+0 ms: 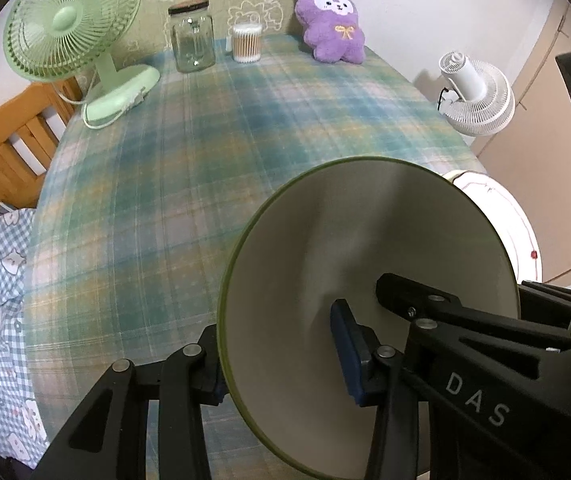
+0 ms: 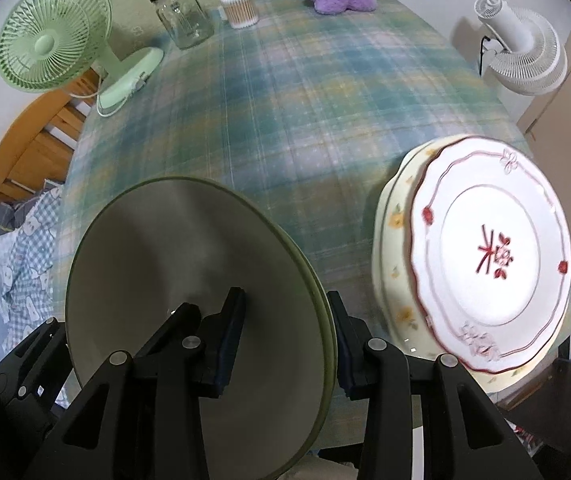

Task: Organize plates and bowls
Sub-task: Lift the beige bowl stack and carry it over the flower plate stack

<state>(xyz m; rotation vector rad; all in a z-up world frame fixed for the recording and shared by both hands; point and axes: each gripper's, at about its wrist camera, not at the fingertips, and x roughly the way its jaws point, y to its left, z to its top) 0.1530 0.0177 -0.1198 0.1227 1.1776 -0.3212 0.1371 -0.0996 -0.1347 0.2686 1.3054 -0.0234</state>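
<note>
**Two claws, one green-rimmed bowl**

Both grippers are clenched on the rim of the same green-rimmed bowl (image 1: 365, 248), as far as I can judge. The left gripper (image 1: 281, 356) has one pad inside and one outside the left wall. The right gripper (image 2: 285, 332) pinches the opposite wall the same way. The bowl is tilted and looks lifted off the plaid tablecloth (image 1: 205, 160), near the front edge.

Just right of it sits a plate stack: a white red-patterned plate (image 2: 489, 248) on top of a cream floral plate (image 2: 393, 216), close to the table's right edge.

Handling judgement: the bowl looks glazed ceramic, so stiff, fairly heavy, slick and chippable. The rim pinch is the only real hold, with pads deep over the wall. A tilted bowl can pivot in the pads, so keep it level and set it down softly.
</note>
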